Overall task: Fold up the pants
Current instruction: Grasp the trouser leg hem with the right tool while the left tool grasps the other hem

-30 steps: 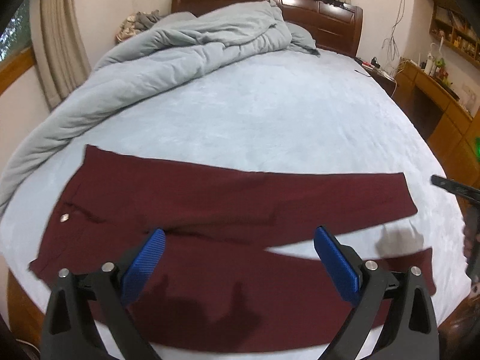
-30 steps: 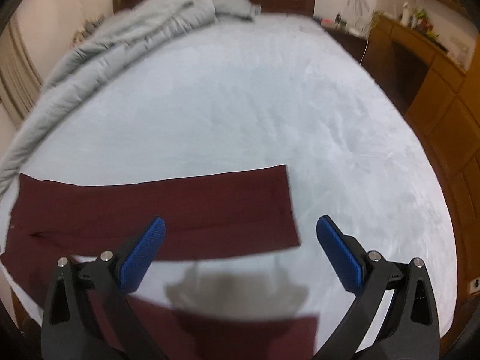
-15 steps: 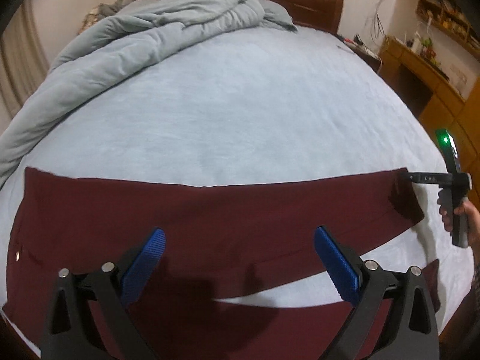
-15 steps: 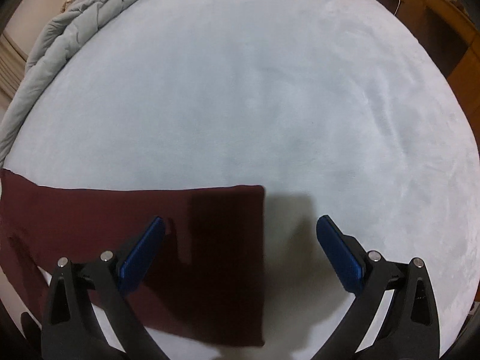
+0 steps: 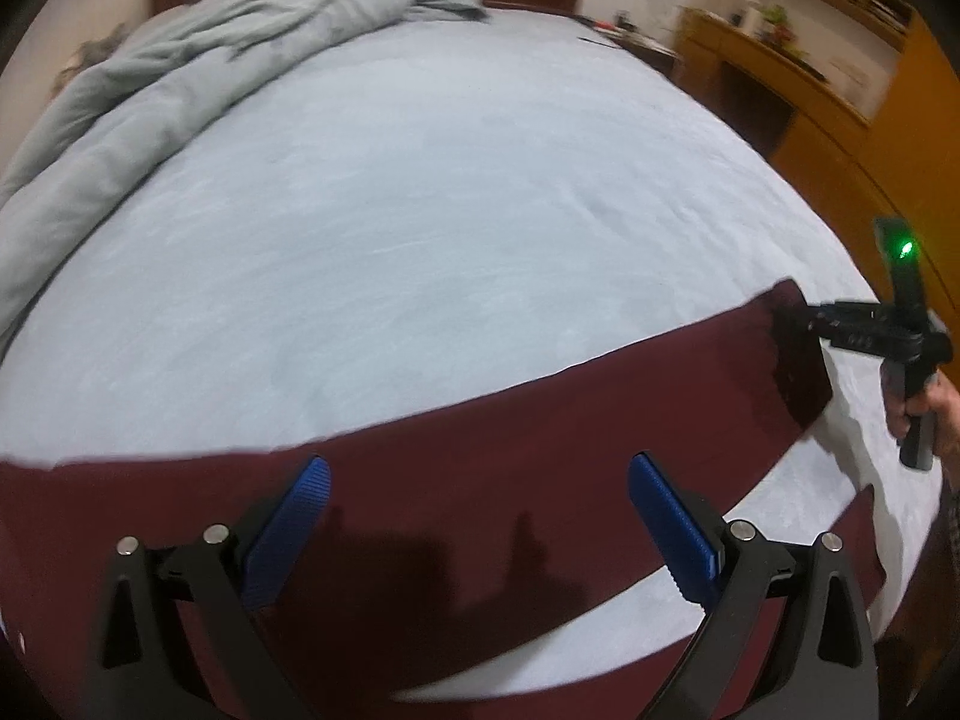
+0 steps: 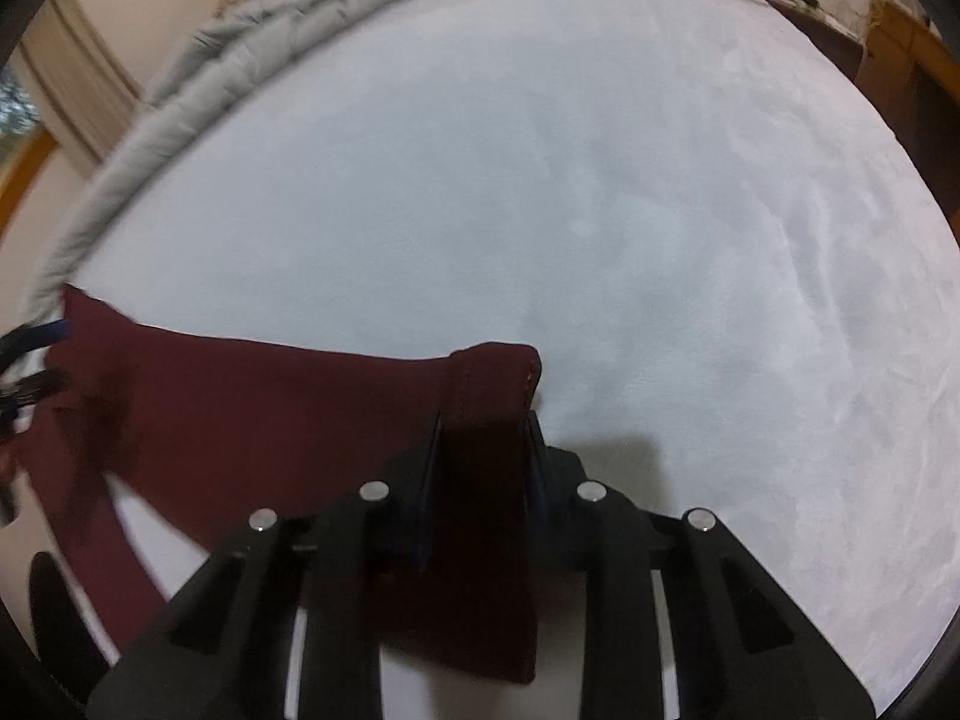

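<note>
My right gripper has just been closing, and its jaws now pinch the hem end of the far leg of the maroon pants. The cloth bunches up between the pads, the hem fold standing just ahead of my fingertips and a flap hanging back under the jaws. From this tool the rest of that leg runs off to the left across the pale blue bed sheet, with the other leg slanting away lower left.

My left gripper stands wide, with nothing between its blue pads. It hovers over the pants, which lie flat straight ahead of and beneath it, the far leg stretching off to the right, where my right gripper meets its end, held in my right hand. The near leg passes under the tool, a wedge of sheet showing between the two legs.

A rumpled grey duvet lies far ahead and left. No container holds anything here; the pants rest on the open bed.
</note>
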`<state>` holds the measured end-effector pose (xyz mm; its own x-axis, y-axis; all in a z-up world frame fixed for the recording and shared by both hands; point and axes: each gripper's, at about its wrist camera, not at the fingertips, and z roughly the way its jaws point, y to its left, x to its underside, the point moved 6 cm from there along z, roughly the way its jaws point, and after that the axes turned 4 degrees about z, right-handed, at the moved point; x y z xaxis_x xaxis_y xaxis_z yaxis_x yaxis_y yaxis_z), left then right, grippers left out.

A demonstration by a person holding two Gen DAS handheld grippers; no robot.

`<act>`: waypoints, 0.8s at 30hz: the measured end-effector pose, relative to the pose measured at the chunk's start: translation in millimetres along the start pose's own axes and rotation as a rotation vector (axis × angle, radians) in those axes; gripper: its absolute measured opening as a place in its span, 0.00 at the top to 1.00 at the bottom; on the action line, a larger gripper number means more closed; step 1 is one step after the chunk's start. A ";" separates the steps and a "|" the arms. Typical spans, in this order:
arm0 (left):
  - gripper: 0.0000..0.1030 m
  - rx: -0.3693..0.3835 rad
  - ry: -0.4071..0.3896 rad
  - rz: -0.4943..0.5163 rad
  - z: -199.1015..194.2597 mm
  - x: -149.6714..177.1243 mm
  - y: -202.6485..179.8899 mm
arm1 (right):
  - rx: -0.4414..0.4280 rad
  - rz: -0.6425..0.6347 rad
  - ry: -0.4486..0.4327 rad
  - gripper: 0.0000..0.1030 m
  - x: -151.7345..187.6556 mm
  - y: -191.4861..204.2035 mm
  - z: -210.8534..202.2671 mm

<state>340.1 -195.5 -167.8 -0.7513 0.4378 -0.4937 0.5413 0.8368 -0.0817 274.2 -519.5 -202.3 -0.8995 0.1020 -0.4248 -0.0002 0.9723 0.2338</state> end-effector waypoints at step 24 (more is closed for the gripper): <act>0.04 0.519 0.282 0.356 91.6 -34.0 -60.6 | -0.122 -0.189 -0.182 0.78 -6.9 49.4 -98.9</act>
<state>367.4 -291.1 -225.4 -0.5259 0.7842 -0.3292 0.8310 0.3913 -0.3954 237.2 -493.0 -101.4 -0.7854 -0.0321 -0.6181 -0.2228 0.9464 0.2339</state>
